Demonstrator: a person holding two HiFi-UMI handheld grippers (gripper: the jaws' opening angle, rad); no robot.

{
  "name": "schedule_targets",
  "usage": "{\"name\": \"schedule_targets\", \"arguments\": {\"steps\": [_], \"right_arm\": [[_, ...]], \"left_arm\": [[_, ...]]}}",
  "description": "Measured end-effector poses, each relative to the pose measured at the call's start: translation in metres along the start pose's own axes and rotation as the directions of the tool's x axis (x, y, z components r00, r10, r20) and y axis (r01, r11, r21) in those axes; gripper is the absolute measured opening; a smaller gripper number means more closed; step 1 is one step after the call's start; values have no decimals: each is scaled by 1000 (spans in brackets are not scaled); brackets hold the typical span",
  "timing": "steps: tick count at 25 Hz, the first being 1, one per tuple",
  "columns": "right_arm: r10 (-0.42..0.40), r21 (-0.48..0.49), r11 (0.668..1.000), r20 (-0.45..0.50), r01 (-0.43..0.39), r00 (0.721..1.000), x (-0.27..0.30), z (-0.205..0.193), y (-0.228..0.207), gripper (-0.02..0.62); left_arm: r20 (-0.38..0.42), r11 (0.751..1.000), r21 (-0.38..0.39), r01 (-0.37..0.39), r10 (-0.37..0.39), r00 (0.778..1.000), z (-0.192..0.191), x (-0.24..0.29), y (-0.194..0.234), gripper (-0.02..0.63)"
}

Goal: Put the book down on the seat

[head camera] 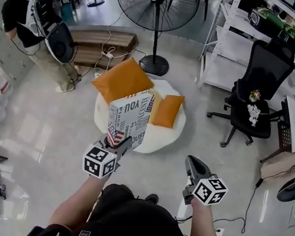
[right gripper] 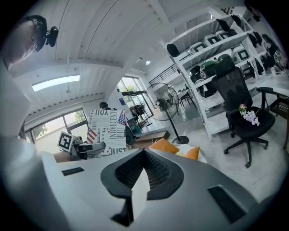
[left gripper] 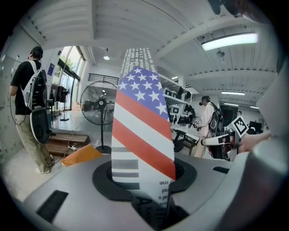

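Note:
A book [head camera: 129,118] with a stars-and-stripes cover and black lettering stands upright in my left gripper [head camera: 123,141], which is shut on its lower edge. In the left gripper view the book [left gripper: 142,131] rises between the jaws of the left gripper [left gripper: 149,189] and fills the middle. The seat [head camera: 158,136], a low round white pouf, lies on the floor just beyond the book, with a large orange cushion [head camera: 121,79] and a smaller one [head camera: 167,110] on it. My right gripper [head camera: 195,165] hovers to the right, shut and empty; in its own view the right gripper [right gripper: 143,151] has its tips touching.
A standing fan [head camera: 157,0] is behind the seat. A black office chair [head camera: 255,100] and white shelving [head camera: 234,45] are at the right. A person [head camera: 24,14] with a backpack stands at the far left beside a low wooden bench [head camera: 101,44]. Cables trail on the floor.

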State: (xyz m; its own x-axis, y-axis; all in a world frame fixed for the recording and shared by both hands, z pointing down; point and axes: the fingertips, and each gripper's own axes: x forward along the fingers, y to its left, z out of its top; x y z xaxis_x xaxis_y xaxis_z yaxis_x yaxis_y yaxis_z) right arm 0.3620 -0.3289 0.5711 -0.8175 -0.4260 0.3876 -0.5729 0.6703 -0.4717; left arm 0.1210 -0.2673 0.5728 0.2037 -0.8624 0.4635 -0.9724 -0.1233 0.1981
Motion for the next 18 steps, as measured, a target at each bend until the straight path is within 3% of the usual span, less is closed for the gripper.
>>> {"name": "schedule_targets", "arguments": {"steps": [5, 11, 18], "right_arm": [[17, 16, 1000, -7, -17, 1000, 3, 1, -14, 14], [26, 20, 999, -45, -25, 999, 29, 5, -28, 14], [34, -4, 999, -100, -34, 994, 104, 51, -71, 14]], "left_arm": [[-13, 1000, -12, -12, 12, 1000, -1, 13, -4, 160], [-17, 998, -58, -29, 29, 999, 1, 44, 20, 160], [5, 991, -117, -61, 62, 998, 30, 110, 73, 160]]}}
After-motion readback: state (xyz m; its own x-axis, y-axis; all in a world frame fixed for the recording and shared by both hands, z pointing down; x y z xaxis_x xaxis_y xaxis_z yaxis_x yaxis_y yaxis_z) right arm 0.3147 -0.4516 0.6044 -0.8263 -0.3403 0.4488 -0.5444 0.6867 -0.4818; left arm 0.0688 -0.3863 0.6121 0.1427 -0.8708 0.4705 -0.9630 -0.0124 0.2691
